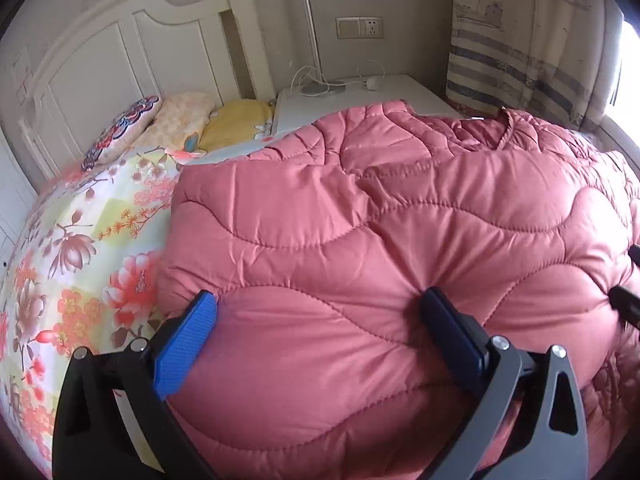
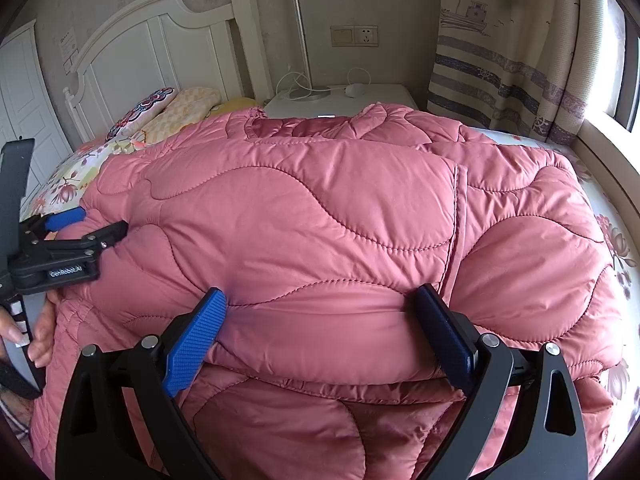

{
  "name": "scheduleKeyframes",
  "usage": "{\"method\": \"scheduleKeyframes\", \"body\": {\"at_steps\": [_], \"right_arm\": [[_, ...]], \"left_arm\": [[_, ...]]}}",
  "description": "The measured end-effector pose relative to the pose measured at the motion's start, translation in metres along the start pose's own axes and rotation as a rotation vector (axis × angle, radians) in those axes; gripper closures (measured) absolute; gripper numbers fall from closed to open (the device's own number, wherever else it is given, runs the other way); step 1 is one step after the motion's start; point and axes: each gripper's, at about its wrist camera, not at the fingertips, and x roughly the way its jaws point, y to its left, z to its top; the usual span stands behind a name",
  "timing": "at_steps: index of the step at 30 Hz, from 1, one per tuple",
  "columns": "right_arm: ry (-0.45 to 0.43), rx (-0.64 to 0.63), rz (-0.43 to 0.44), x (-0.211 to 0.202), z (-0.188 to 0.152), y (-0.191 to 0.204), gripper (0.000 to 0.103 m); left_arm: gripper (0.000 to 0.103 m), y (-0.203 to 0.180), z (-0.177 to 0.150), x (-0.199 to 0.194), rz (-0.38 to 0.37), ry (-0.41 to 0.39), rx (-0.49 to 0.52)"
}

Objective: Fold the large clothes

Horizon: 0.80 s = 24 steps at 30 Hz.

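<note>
In the left wrist view, the left gripper (image 1: 320,312) has its fingers spread wide, pressed into the near folded edge of a pink quilted coat (image 1: 400,208) without pinching it. The coat lies folded across the bed (image 1: 72,264), on a floral sheet, its collar (image 1: 506,128) toward the far side near a white bedside table (image 1: 360,96) that carries a lamp base and a cable. Pillows (image 1: 180,120) lean by the white headboard (image 1: 112,52).

In the right wrist view, the right gripper (image 2: 322,312) also stands wide open, its blue fingers (image 2: 200,332) bracketing a thick folded roll of the coat at its near edge; nothing is clamped. At the far left, the left gripper appears with fingers apart at the coat's left edge, and a person's hand (image 2: 36,332) holds its handle. A striped curtain (image 2: 508,64) hangs beside the window.
</note>
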Motion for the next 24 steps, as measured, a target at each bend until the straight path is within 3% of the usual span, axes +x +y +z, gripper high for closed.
{"method": "scheduleKeyframes", "body": {"at_steps": [2,4,6,9,13,19,21,23,24], "right_arm": [[0.000,0.001,0.002,0.000,0.000,0.000,0.012],[0.000,0.002,0.004,0.000,0.000,-0.001,0.012],[0.001,0.002,0.004,0.000,-0.001,0.000,0.012],[0.000,0.002,0.004,0.000,-0.001,0.000,0.012],[-0.019,0.002,-0.001,-0.004,-0.001,0.001,0.012],[-0.249,0.106,-0.068,-0.051,0.000,-0.015,0.011],[-0.189,0.096,-0.096,-0.038,0.001,-0.017,0.010],[-0.001,0.070,-0.128,-0.001,-0.002,-0.017,0.007],[0.025,0.080,-0.120,0.005,0.000,-0.019,0.006]], "left_arm": [[0.002,0.003,0.001,-0.007,0.004,0.015,-0.039],[0.002,-0.003,-0.001,-0.031,-0.038,-0.036,-0.048],[0.002,-0.014,-0.005,-0.040,-0.046,-0.067,-0.004],[0.002,-0.042,-0.021,-0.027,0.011,-0.040,0.107],[0.002,-0.028,-0.024,-0.017,-0.058,-0.032,0.004],[0.002,-0.028,-0.026,-0.014,-0.038,-0.035,0.009],[0.002,-0.025,-0.026,-0.013,-0.047,-0.033,0.003],[0.002,-0.026,-0.026,-0.014,-0.054,-0.033,-0.003],[0.002,-0.027,-0.026,-0.014,-0.055,-0.033,-0.005]]}}
